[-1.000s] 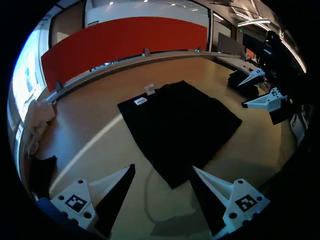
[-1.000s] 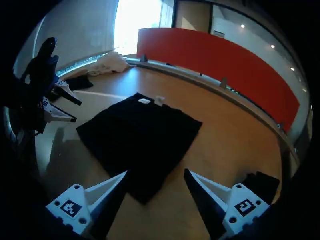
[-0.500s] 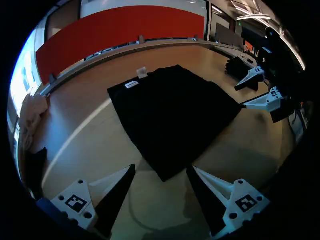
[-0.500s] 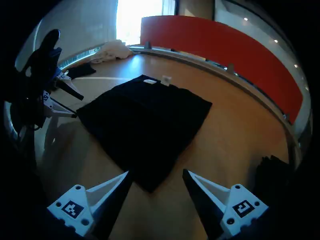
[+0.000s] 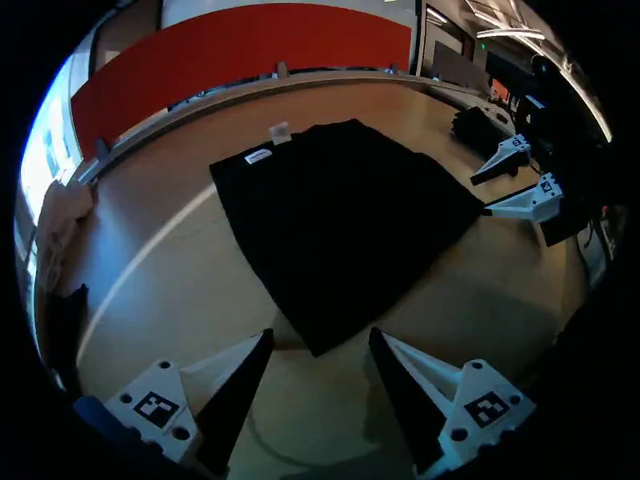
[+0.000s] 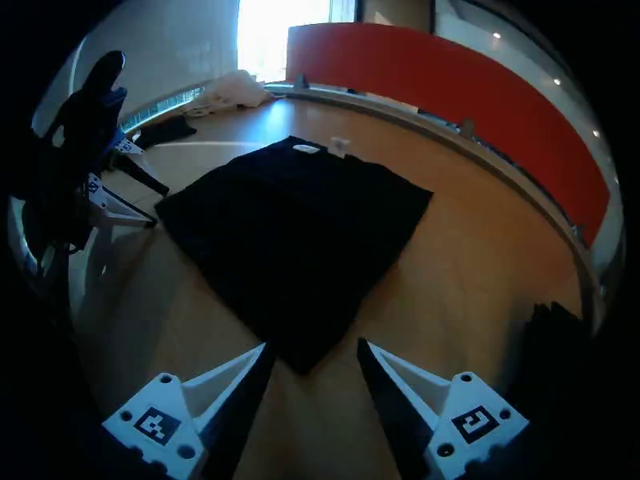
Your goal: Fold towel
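The black towel [image 5: 344,208] lies flat on the tabletop [image 5: 160,264], one corner pointing into the spread left claw [image 5: 320,332], another into the spread right claw [image 6: 314,344]. Neither seems to touch it.

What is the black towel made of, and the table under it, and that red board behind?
The black towel looks like soft matte cloth: it lies limp and flat, no shine. The table looks like wood or wood-look laminate: tan, smooth, with glossy reflections. The red panel seems a matte board, maybe fabric-covered; too far to tell.
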`<state>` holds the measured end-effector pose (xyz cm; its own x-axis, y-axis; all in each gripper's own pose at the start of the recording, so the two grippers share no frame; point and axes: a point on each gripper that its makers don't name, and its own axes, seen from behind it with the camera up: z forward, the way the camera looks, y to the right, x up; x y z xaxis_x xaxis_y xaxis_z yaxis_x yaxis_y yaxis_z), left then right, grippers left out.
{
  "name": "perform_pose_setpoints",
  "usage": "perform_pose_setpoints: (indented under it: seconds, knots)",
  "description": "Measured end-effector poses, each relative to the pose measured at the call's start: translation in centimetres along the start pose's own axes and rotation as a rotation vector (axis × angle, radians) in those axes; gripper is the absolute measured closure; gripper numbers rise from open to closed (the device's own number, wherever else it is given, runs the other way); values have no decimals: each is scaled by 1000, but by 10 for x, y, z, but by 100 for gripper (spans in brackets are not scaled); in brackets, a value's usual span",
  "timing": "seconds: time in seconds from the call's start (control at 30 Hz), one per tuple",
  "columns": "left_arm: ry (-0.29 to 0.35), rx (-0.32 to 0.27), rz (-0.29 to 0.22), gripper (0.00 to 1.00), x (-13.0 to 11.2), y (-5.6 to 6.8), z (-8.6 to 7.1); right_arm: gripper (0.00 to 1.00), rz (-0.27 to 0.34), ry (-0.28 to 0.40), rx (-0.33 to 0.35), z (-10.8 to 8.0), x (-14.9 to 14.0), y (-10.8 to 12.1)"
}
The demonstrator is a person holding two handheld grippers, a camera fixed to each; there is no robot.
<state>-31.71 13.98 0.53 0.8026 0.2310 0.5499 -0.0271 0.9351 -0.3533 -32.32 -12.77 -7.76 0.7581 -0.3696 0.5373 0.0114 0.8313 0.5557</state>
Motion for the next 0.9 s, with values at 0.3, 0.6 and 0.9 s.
perform_pose_setpoints:
  seconds: [0.3, 0.6, 0.9]
  knots:
    - [-11, 7, 8, 25, 0, 2, 0, 45, 19, -12, 33, 2, -6, -7]
    - [-24, 6, 7, 33, -1, 2, -1, 68, 34, -10, 34, 2, -6, -6]
    - [-38, 7, 9, 44, -1, 4, -1, 79, 28, -13, 31, 1, -5, -7]
